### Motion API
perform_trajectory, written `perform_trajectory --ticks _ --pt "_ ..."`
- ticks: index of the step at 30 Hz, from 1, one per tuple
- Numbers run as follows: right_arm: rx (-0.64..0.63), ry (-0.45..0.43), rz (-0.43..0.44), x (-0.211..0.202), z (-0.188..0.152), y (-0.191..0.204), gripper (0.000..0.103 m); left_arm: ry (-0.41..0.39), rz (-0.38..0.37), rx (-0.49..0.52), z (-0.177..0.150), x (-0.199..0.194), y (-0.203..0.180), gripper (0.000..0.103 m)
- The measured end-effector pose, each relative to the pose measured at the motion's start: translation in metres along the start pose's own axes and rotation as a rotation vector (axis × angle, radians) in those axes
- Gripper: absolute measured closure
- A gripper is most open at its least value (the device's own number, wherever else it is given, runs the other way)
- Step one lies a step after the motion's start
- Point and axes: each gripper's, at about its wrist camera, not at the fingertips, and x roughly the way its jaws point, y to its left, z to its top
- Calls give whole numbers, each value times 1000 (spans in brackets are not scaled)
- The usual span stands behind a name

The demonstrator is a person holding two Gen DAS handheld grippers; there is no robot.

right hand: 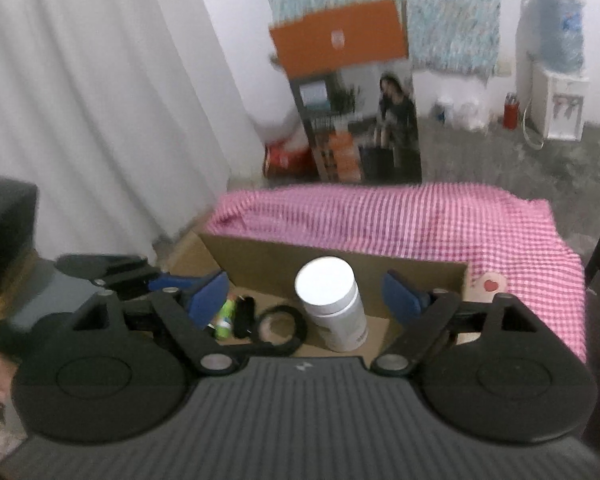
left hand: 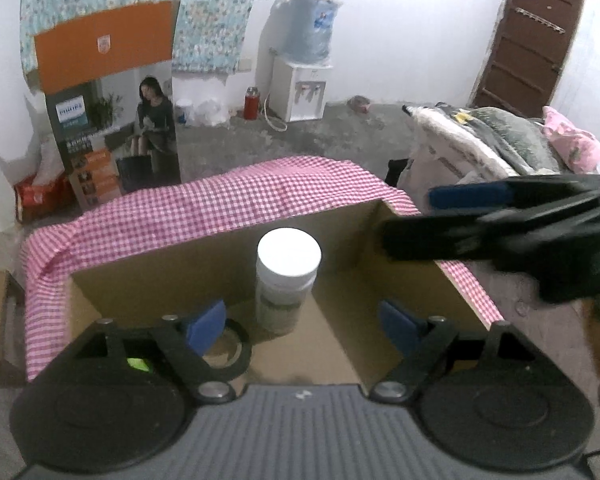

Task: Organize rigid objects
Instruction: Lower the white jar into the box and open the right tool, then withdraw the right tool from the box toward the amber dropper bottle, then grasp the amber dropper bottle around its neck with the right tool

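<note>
With jar (left hand: pixel 287 276) upright in box (left hand: pixel 228 268) beside tape (right hand: pixel 283 322), both grippers (left hand: pixel 302 326) (right hand: pixel 306 300) released, empty, apparently so it stood unaided.

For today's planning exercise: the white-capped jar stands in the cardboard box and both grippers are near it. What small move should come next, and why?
Probably lift both grippers clear of the cardboard box. The white-capped jar stands upright inside, beside a tape roll. The left gripper and right gripper both stand open with nothing pressed between the pads, so the jar looks placed and released; the next item can be sought.
</note>
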Motion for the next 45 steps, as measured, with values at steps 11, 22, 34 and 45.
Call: perform_trajectory --ticks 11,22,34,45 --pt "78 -221 44 -139 -105 20 11 -151 -44 46 -69 -92 -29 11" --pt "188 -80 44 -112 -198 24 27 -73 -51 195 -154 -59 -88 12" --pt "113 51 33 -44 -191 28 67 -62 12 256 -169 -17 -99 55" --pt "98 96 55 -26 -186 25 81 -35 18 266 -164 1 -99 63"
